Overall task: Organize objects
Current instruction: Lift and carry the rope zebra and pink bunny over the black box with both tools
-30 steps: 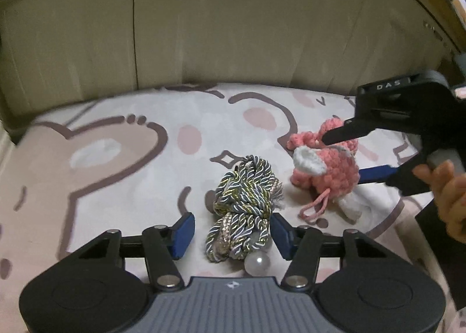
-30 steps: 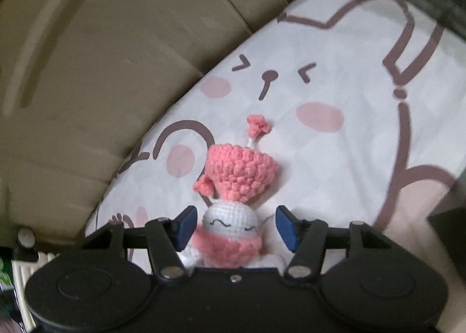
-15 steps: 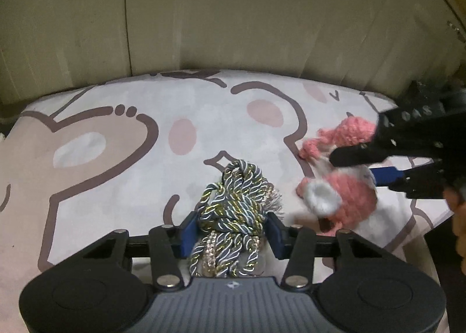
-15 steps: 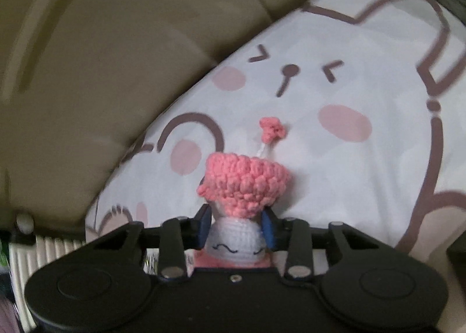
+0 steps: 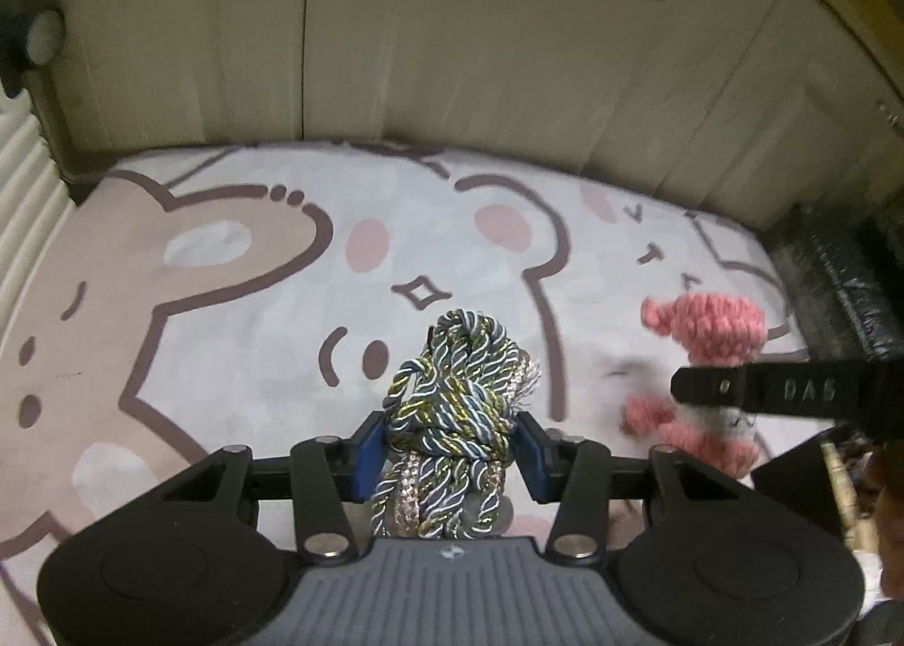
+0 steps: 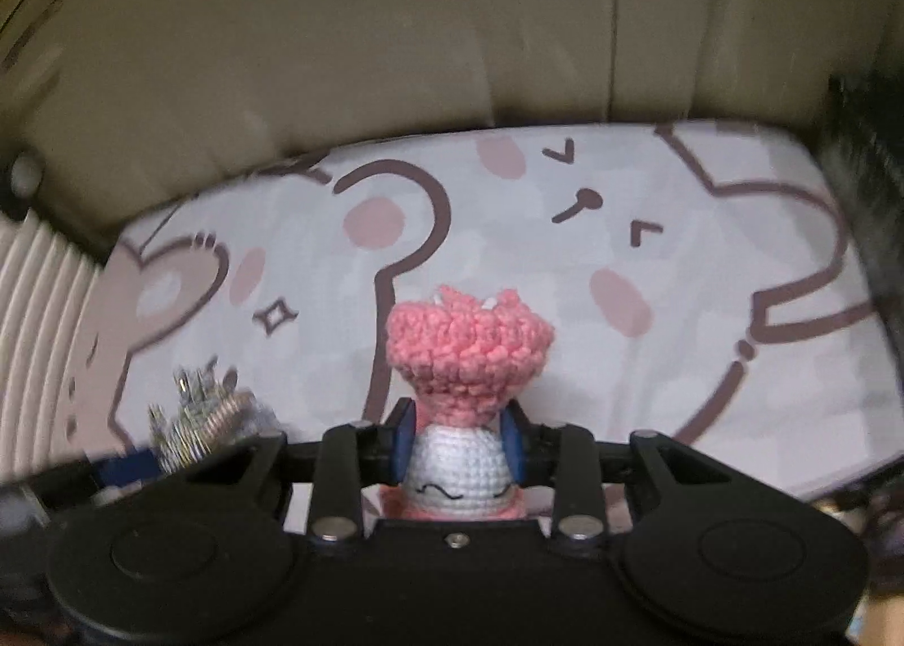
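Braided cord bundle (image 5: 452, 403) sits clamped in left gripper (image 5: 452, 448), long axis pointing forward, over the bear-print cloth (image 5: 226, 307). Right gripper (image 6: 456, 445) pinches crochet doll (image 6: 466, 363), just rightward. 2 loads.

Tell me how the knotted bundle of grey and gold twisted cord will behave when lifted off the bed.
The knotted bundle of grey and gold twisted cord will probably flop: it is soft braided rope, and loose strands trail below the left gripper. It looks light for its bulk. The rough twisted surface, squeezed between the blue pads, seems unlikely to slip.
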Demonstrator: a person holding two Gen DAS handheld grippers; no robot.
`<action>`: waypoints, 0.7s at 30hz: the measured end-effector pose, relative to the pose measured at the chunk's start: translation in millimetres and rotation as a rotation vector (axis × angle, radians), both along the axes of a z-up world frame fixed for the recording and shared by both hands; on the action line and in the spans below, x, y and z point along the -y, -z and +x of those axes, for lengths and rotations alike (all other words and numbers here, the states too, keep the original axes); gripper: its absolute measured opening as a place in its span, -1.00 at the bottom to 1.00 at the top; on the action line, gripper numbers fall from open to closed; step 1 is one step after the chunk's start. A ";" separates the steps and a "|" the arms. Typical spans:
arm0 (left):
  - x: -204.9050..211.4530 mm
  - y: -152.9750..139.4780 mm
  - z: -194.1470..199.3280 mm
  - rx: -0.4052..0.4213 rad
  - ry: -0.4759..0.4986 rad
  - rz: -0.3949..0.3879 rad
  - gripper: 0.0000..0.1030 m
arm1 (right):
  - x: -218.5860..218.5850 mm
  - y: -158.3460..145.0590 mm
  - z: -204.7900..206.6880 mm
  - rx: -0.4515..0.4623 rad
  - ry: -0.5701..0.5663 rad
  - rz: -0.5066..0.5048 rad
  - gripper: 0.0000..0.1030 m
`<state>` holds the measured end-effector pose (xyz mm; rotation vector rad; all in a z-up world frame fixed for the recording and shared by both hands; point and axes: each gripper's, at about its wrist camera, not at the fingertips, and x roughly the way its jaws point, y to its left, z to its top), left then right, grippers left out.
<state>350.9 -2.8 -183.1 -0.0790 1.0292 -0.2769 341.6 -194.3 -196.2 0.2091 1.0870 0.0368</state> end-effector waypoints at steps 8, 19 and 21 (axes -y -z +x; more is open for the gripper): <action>12.4 -47.9 -29.8 0.036 -0.019 0.022 -0.06 | 14.6 -42.5 -39.1 0.036 0.013 0.035 -0.36; 22.7 -87.7 -68.4 0.069 -0.055 0.032 -0.06 | 20.4 -85.6 -90.9 0.119 -0.013 0.005 -0.35; 25.7 -91.5 -75.0 0.074 -0.055 0.040 -0.06 | 21.8 -91.2 -98.2 0.134 -0.012 -0.002 -0.35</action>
